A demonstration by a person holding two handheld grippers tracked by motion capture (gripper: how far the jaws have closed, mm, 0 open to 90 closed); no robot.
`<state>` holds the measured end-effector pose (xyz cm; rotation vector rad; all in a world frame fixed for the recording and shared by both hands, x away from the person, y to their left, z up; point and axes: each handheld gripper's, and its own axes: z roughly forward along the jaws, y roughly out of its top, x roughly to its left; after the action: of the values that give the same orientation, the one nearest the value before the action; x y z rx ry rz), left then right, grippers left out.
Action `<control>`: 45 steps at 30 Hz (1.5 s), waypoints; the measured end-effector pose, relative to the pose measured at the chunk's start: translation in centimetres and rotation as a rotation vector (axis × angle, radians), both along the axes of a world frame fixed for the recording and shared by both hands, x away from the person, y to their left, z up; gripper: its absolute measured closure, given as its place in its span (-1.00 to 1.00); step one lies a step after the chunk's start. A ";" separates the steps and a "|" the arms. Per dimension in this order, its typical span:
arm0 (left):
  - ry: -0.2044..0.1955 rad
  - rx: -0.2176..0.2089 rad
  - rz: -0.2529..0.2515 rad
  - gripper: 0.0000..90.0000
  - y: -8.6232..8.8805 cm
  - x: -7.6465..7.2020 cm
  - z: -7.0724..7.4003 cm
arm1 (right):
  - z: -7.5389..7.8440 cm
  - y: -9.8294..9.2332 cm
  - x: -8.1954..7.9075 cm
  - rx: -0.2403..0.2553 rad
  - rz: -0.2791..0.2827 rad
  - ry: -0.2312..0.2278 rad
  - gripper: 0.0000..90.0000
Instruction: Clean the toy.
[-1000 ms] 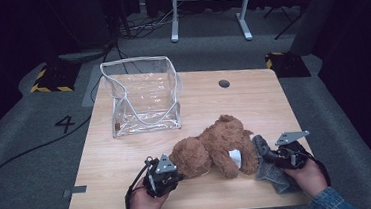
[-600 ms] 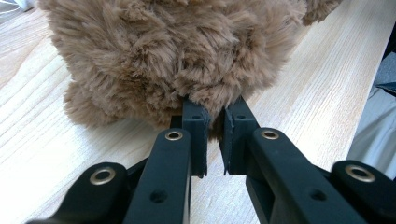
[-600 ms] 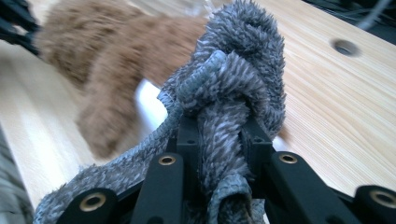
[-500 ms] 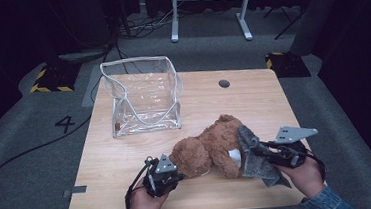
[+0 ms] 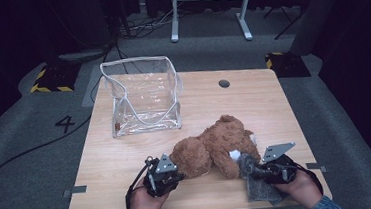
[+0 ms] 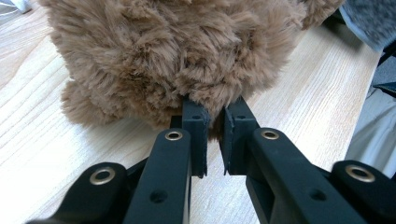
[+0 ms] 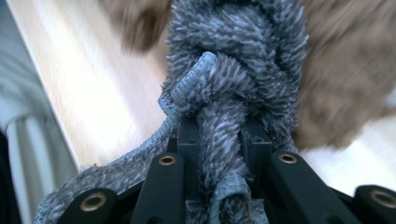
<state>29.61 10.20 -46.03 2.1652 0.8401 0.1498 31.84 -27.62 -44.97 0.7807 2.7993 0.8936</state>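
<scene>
The right gripper (image 5: 255, 172) has slid its bunched grey cloth (image 5: 255, 185) sideways, up against the teddy bear (image 5: 212, 150) lying on the tabletop (image 5: 253, 104) — jaws clamped on the folds. The left gripper (image 5: 178, 174) hasn't budged, pinching brown fur — likely steadying the bear for wiping.
</scene>
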 end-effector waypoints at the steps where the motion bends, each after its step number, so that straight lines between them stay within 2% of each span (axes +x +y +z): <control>1: -0.001 -0.001 0.000 0.82 0.0 0.0 0.0 | -0.1 0.0 -0.3 -0.022 0.000 0.008 0.68; 3: -0.003 -0.004 0.005 0.82 0.0 0.0 0.0 | -0.1 -0.2 -0.9 -0.029 0.013 0.021 0.68; 4: -0.007 -0.002 0.004 0.82 0.0 0.0 0.0 | 0.2 -0.4 -1.1 -0.022 0.018 0.010 0.67; 6: -0.011 0.003 0.006 0.82 0.1 0.0 0.0 | 1.2 -1.0 -1.5 0.025 0.008 -0.013 0.67; 10: -0.024 -0.011 0.011 0.82 0.1 -0.1 0.3 | 3.4 -3.3 -1.3 0.099 -0.083 -0.113 0.67; 11: -0.031 -0.016 0.013 0.82 0.1 -0.1 0.5 | 3.9 -3.9 -1.1 0.119 -0.112 -0.121 0.67; 14: -0.021 -0.053 -0.006 0.82 -0.1 -0.2 1.1 | 5.2 -4.2 -0.9 0.164 -0.127 -0.172 0.67; 17: -0.025 -0.061 -0.015 0.82 -0.3 -0.4 1.6 | 6.6 -2.6 -1.2 0.205 -0.085 -0.231 0.67; 19: -0.028 -0.066 -0.024 0.83 -0.6 -0.5 1.8 | 7.6 -0.7 -1.4 0.236 -0.037 -0.261 0.67; 22: -0.009 -0.085 -0.025 0.83 -0.7 -0.5 2.1 | 8.7 3.0 -2.0 0.261 0.069 -0.288 0.67; 24: -0.001 -0.100 -0.030 0.83 -0.8 -0.6 2.3 | 9.1 6.0 -2.4 0.275 0.131 -0.290 0.67; 26: 0.003 -0.103 -0.035 0.83 -0.9 -0.7 2.5 | 9.2 8.1 -2.5 0.294 0.174 -0.293 0.67; 29: 0.000 -0.104 -0.048 0.83 -1.2 -1.0 2.8 | 8.7 11.3 -2.7 0.286 0.233 -0.303 0.67; 31: -0.008 -0.098 -0.040 0.84 -1.1 -1.0 2.9 | 7.9 12.8 -2.8 0.246 0.259 -0.314 0.67; 33: -0.007 -0.095 -0.029 0.85 -0.8 -0.9 2.8 | 7.1 13.4 -2.5 0.206 0.248 -0.320 0.68; 36: 0.006 -0.108 -0.025 0.86 -0.4 -0.8 2.6 | 6.6 12.5 -2.1 0.170 0.216 -0.326 0.69; 40: -0.001 -0.116 -0.025 0.86 -0.4 -0.8 2.9 | 5.7 10.1 -1.0 0.118 0.137 -0.304 0.69; 42: 0.001 -0.134 -0.039 0.86 -0.7 -0.9 3.0 | 5.5 8.7 -0.6 0.087 0.095 -0.321 0.69; 43: -0.002 -0.134 -0.044 0.86 -0.8 -0.9 3.0 | 5.7 7.9 -0.5 0.104 0.068 -0.311 0.69; 45: -0.004 -0.141 -0.047 0.86 -1.1 -1.1 3.2 | 6.3 7.2 -0.8 0.132 0.065 -0.335 0.69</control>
<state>28.53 9.11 -42.85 2.0499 0.7734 0.0687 31.02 -20.40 -38.62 0.5011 2.5052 1.1138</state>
